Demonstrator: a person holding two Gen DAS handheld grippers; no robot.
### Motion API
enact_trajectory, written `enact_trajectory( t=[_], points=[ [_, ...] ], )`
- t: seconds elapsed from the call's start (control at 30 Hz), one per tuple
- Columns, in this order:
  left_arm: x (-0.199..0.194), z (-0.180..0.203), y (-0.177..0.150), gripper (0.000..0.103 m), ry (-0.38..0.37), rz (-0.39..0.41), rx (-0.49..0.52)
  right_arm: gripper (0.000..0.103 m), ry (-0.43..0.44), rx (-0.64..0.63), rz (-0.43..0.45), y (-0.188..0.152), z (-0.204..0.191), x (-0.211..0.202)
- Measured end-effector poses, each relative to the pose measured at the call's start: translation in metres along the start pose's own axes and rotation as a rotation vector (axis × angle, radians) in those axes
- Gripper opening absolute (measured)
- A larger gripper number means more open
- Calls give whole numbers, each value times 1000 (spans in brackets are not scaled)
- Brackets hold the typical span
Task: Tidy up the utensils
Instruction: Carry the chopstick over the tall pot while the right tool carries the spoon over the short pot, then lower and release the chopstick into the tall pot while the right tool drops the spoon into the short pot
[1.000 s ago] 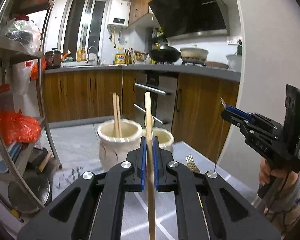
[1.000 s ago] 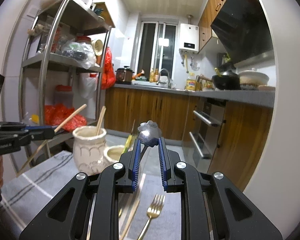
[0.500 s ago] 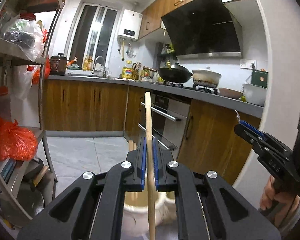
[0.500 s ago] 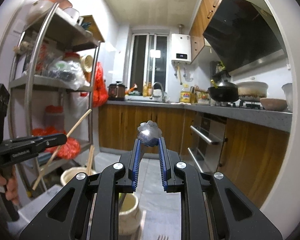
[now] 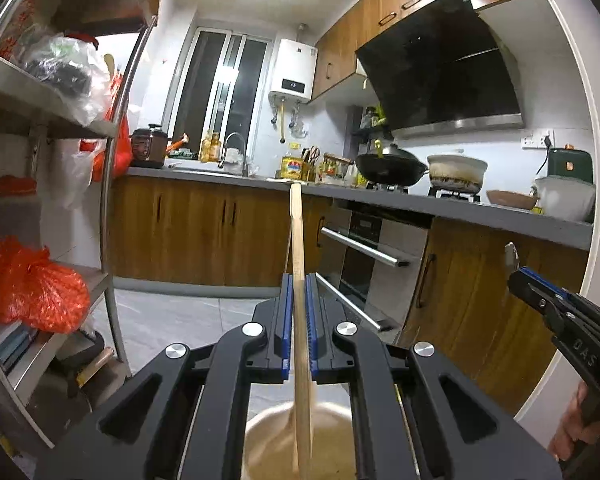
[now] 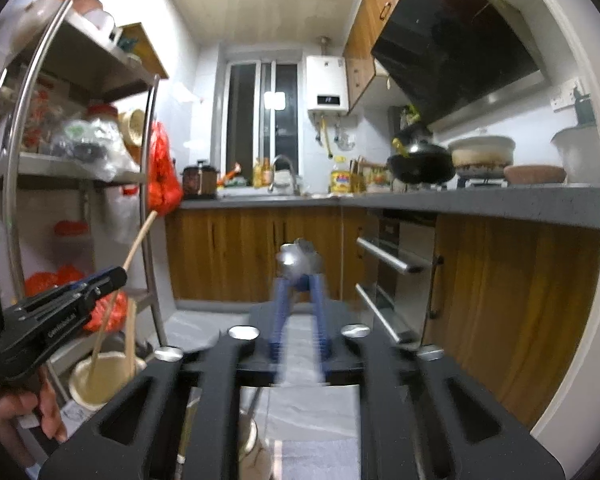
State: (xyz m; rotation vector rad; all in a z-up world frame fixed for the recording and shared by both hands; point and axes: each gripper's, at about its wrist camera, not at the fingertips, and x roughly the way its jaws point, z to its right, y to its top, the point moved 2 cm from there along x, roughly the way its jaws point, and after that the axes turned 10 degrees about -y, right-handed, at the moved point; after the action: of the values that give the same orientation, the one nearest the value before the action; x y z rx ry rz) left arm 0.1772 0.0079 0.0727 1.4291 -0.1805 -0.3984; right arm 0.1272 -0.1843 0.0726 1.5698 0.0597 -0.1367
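chopstick point(image 5: 300, 304) clamped upright in left gripper point(image 5: 296, 312), its lower end inside the jar point(image 6: 100, 380) directly below; right gripper point(image 6: 298, 312) clamps a spoon point(image 6: 298, 258).

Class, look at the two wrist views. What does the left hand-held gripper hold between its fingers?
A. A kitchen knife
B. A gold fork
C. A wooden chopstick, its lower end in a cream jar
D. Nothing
C: the left hand-held gripper is closed on a wooden chopstick whose lower end reaches into the cream jar.
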Motion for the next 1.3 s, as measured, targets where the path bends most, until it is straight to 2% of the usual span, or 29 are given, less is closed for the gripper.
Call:
enact_trajectory(
  t=[0.33,0.77,0.9,0.97,1.07,1.17,1.3],
  points=[
    [-27,-6,-24,6,-13,-44,-3,4,52,-12,-64,-15,-7,13],
    [-26,-15,-34,6,-17,-91,-34,4,69,13,-93,-19,-2,16],
    [-26,-15,-35,9,-6,-105,-35,4,73,19,-105,-20,-2,16],
    [-27,-16,-35,16,-3,-113,-46,4,79,23,-122,-20,-2,16],
    [-29,-16,-33,18,3,-119,-49,14,87,23,-145,-19,-4,16],
    [-34,-12,-30,18,13,-132,-32,18,95,32,-166,-17,-1,12],
    [-44,-6,-27,19,26,-142,-5,30,115,50,-187,-13,3,4]
  ],
)
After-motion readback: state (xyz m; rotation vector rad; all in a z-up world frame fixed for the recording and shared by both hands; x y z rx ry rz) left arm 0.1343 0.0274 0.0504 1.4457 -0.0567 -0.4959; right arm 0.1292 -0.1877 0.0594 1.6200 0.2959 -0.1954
